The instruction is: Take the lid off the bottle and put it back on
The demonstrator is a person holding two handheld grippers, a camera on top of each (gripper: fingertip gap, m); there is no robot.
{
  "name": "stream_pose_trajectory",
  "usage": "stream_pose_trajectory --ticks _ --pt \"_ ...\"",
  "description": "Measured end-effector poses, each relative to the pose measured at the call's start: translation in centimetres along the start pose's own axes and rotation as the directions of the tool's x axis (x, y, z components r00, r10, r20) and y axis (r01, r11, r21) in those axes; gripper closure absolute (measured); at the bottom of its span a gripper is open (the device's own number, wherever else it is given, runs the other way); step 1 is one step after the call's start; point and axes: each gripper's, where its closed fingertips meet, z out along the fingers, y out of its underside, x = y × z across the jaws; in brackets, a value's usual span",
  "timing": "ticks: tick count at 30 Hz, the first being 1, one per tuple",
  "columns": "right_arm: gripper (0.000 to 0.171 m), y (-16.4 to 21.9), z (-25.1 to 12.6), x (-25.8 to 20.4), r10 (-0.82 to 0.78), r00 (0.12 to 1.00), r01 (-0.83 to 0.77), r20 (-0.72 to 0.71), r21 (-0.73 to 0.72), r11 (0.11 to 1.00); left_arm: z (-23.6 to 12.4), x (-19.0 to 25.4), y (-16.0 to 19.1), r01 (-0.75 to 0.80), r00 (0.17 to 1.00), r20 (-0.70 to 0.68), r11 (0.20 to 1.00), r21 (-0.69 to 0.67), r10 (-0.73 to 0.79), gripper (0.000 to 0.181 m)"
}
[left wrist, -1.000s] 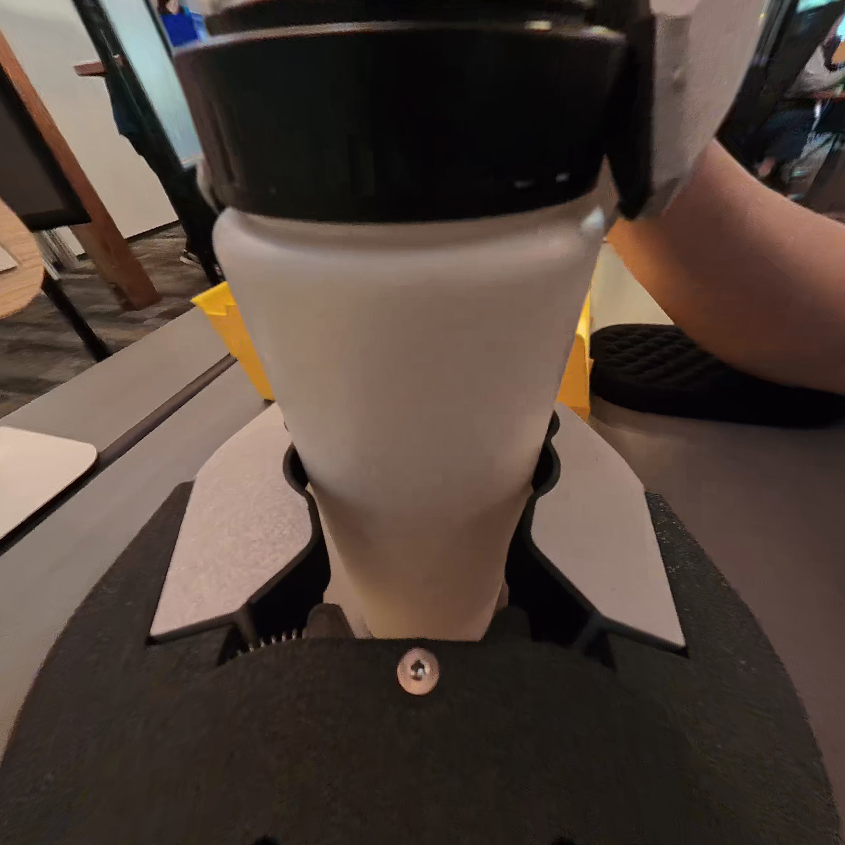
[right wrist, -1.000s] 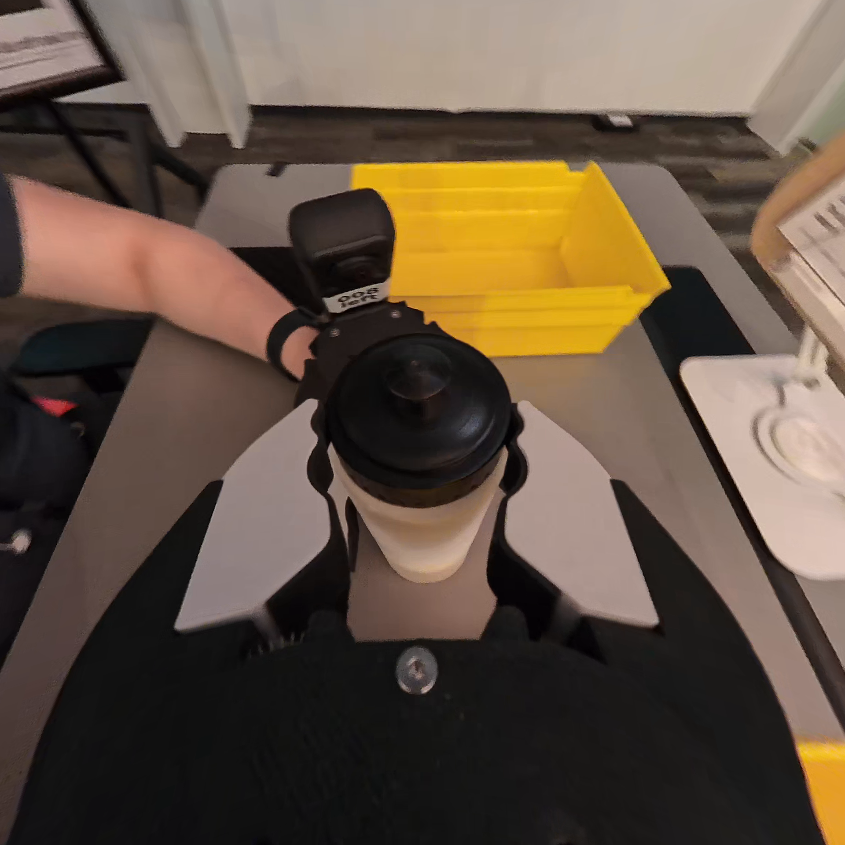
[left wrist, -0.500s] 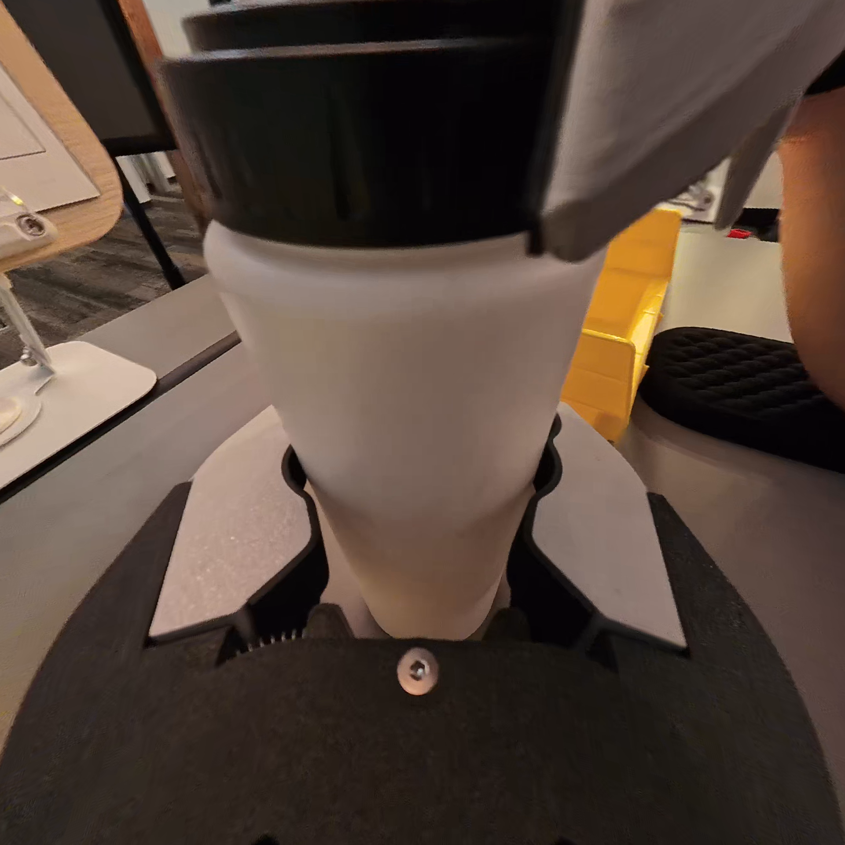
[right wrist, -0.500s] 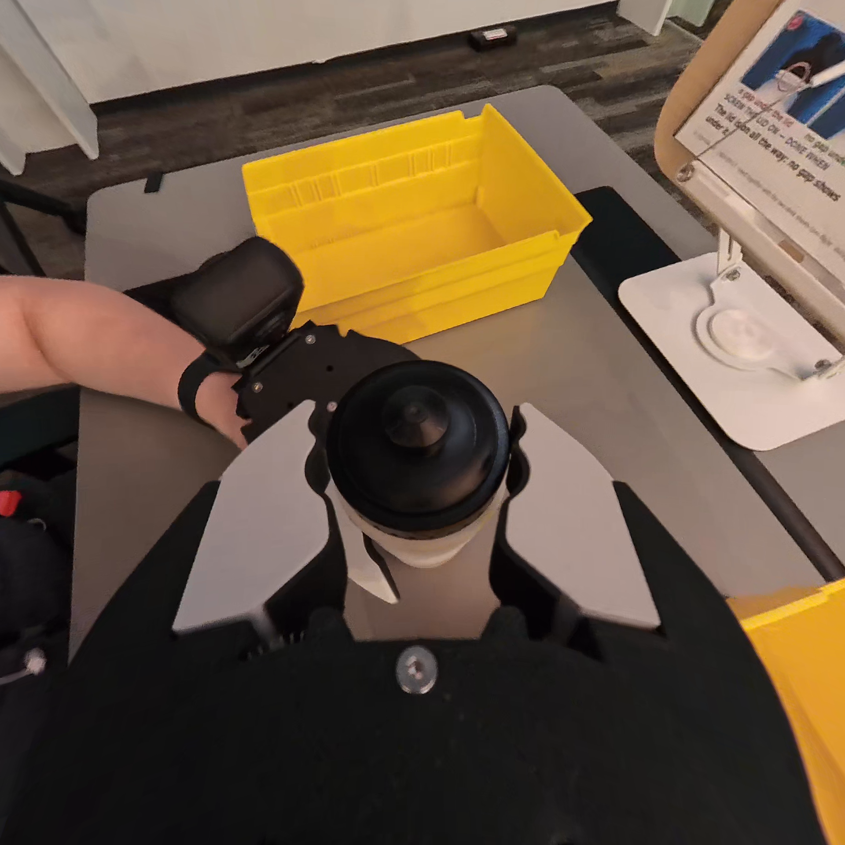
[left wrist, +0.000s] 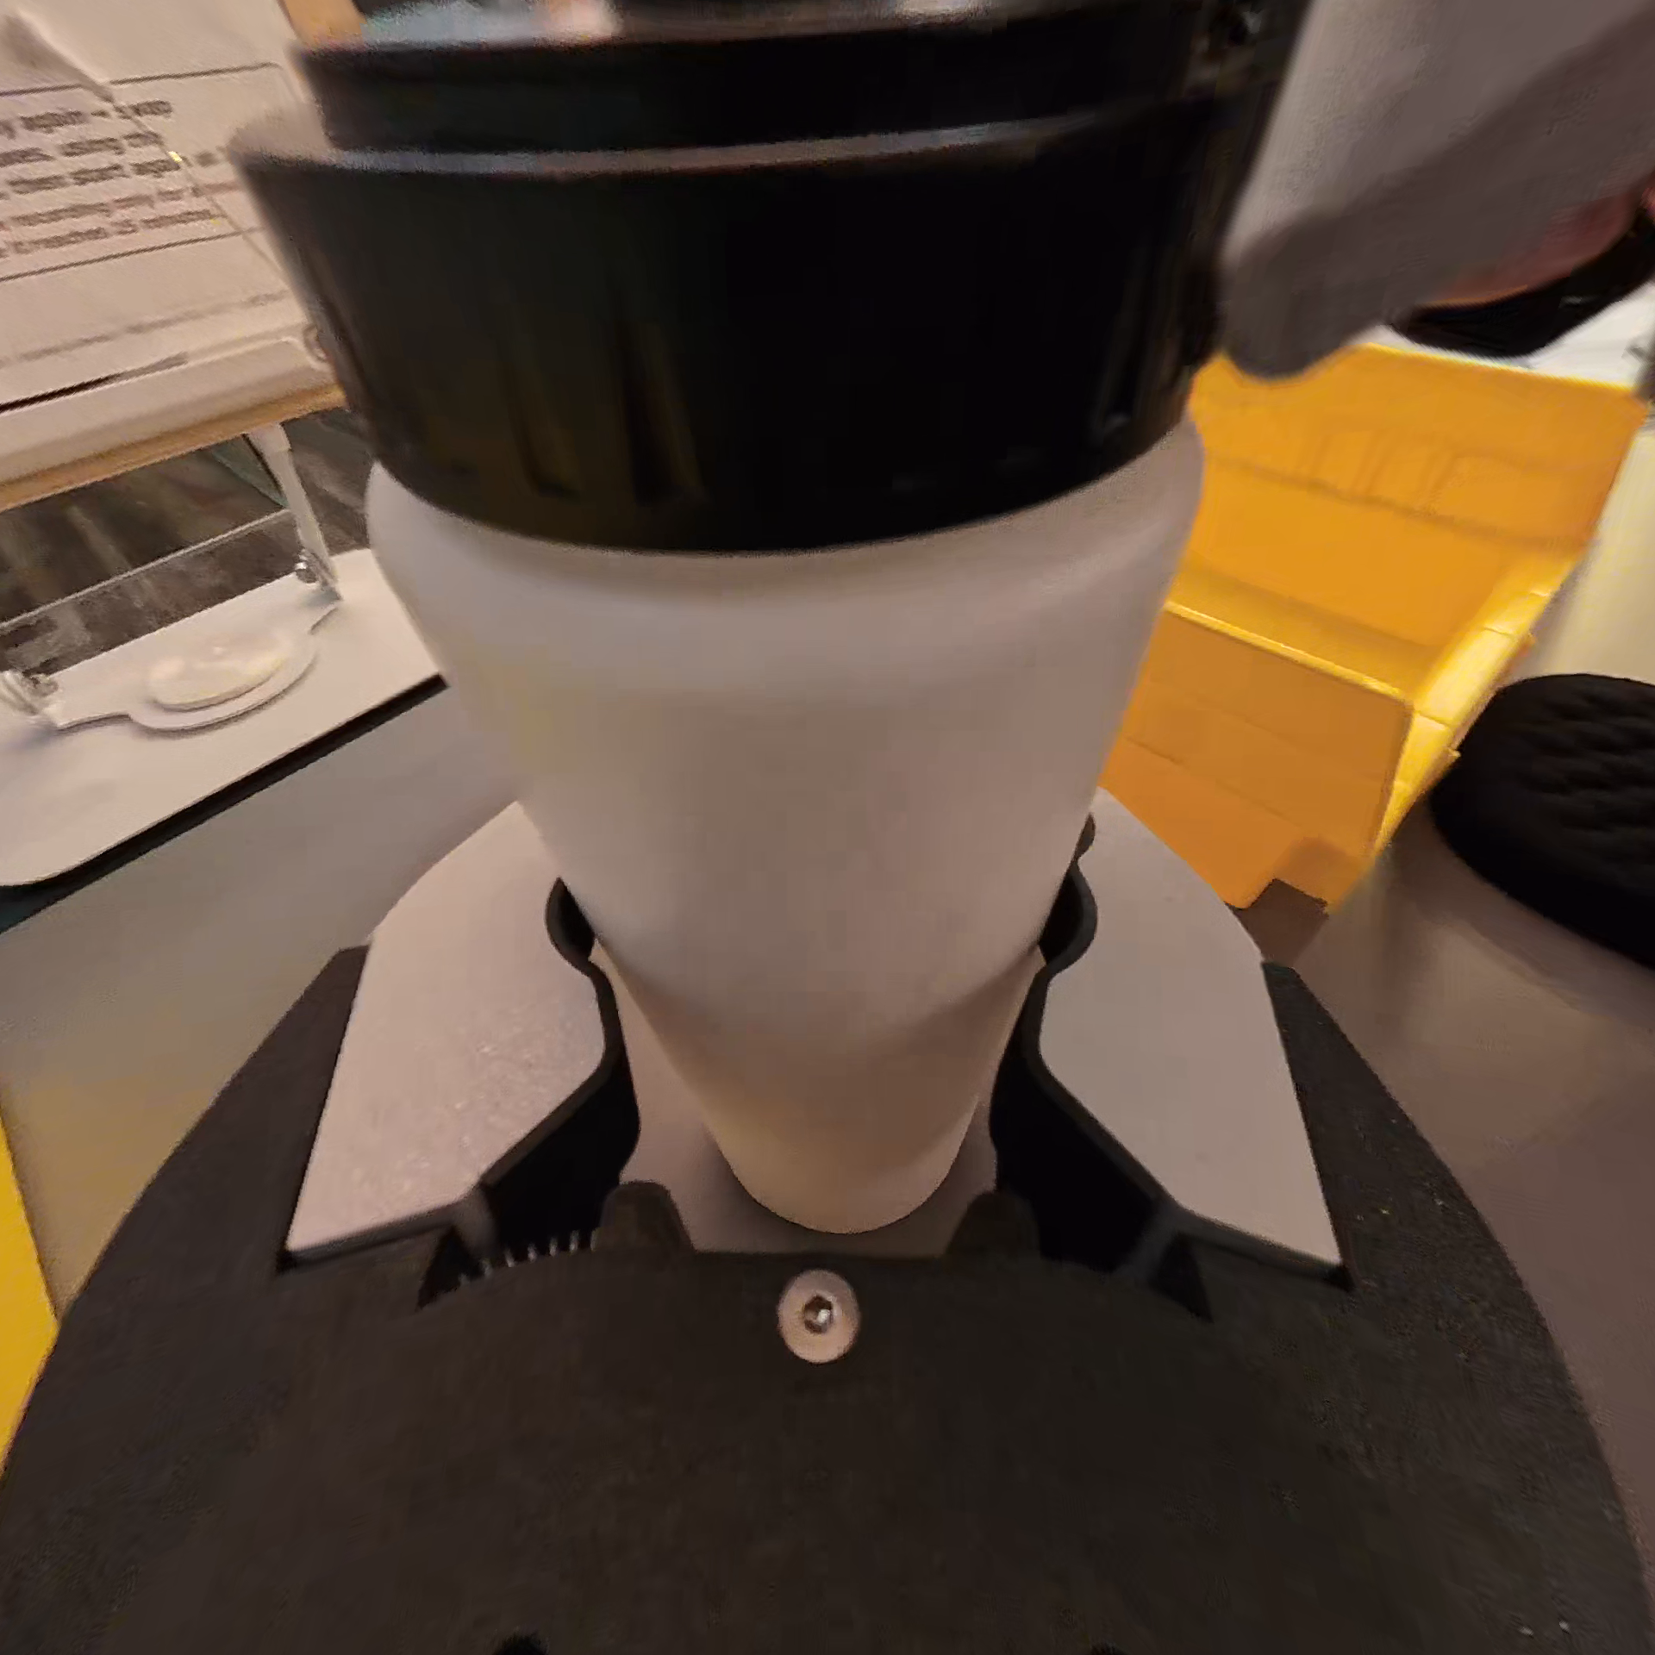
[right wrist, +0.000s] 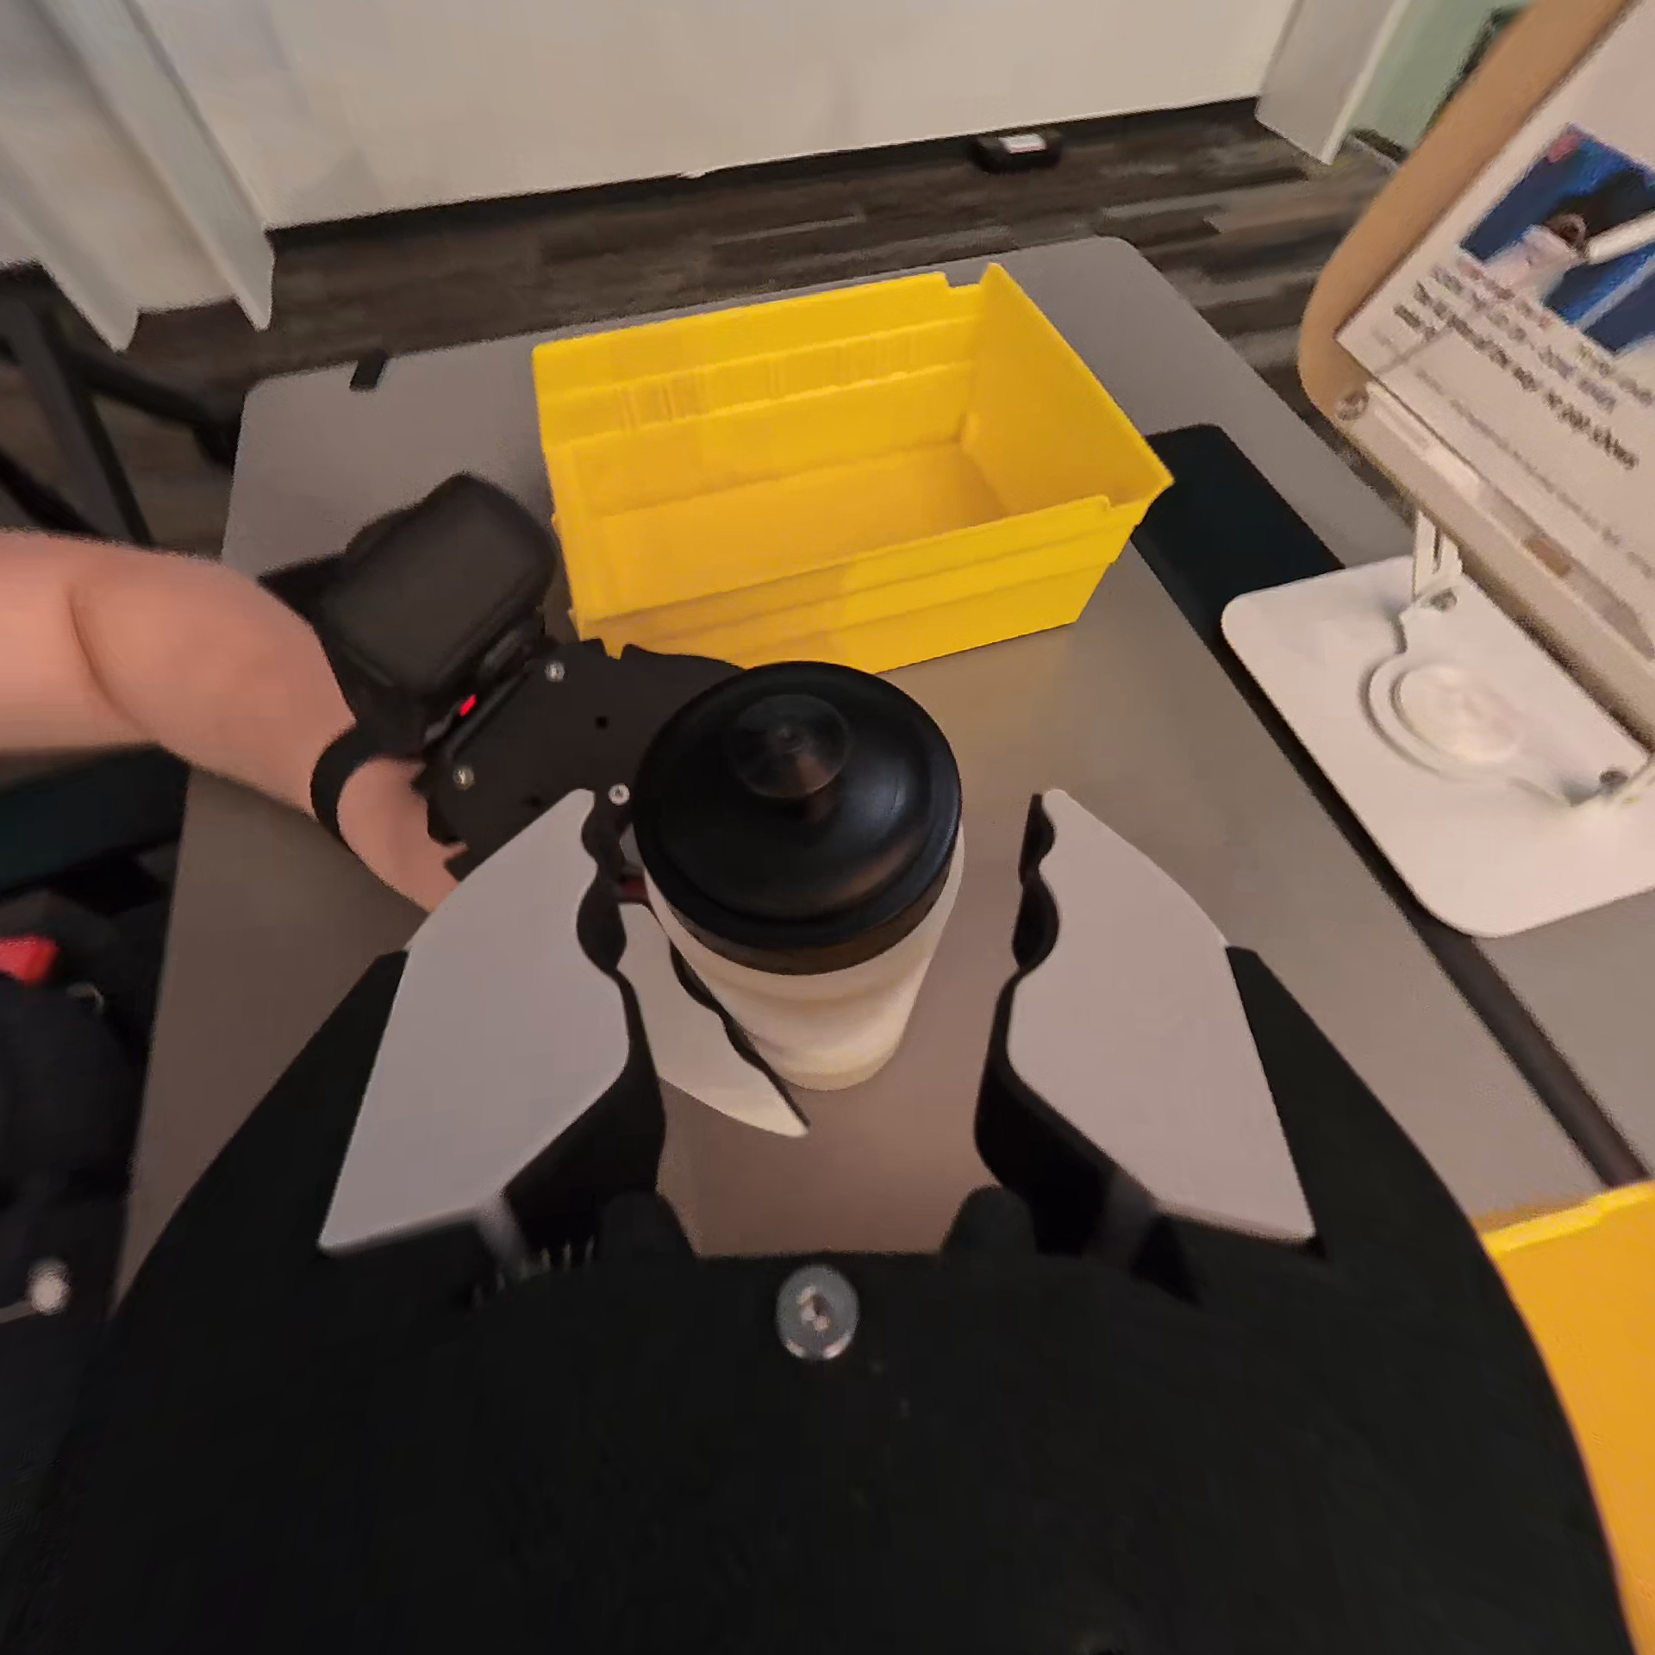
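The left gripper (left wrist: 819,931) clamps the frosted white bottle (left wrist: 797,806) standing on the grey table (right wrist: 1110,716); the right gripper (right wrist: 810,860) gapes around its ribbed black lid (right wrist: 793,797), whose top blurs out of the left view

Right claw (right wrist: 810,896) spread wide, clear of black lid (right wrist: 793,797); left claw (right wrist: 707,1012) clamps white bottle (right wrist: 828,1012); yellow bin (right wrist: 842,501) at twelve o'clock on tabletop (right wrist: 1057,716).

White bottle (right wrist: 828,1012), black lid (right wrist: 797,797), yellow bin (right wrist: 842,484), grey table (right wrist: 1066,716)
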Motion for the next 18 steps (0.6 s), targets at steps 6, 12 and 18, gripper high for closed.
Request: stream_pose_trajectory --ticks 6,12,18 --pt "0.098 0.0 1.1 0.0 0.083 0.994 -0.085 -0.065 -0.031 0.996 0.1 -0.3 0.0 0.019 1.000 -0.005 1.000 -0.003 -0.019 0.081" --pt "0.101 1.0 0.0 -0.6 -0.132 0.986 0.135 0.098 -0.029 0.990 0.1 1.0 -0.1 -0.029 0.990 -0.137 0.999 0.015 0.030 0.081" --pt "0.091 0.5 0.3 -0.3 -0.069 0.994 0.068 0.082 0.012 0.998 0.2 0.5 0.0 -0.006 0.997 -0.083 1.000 -0.003 0.006 0.081"
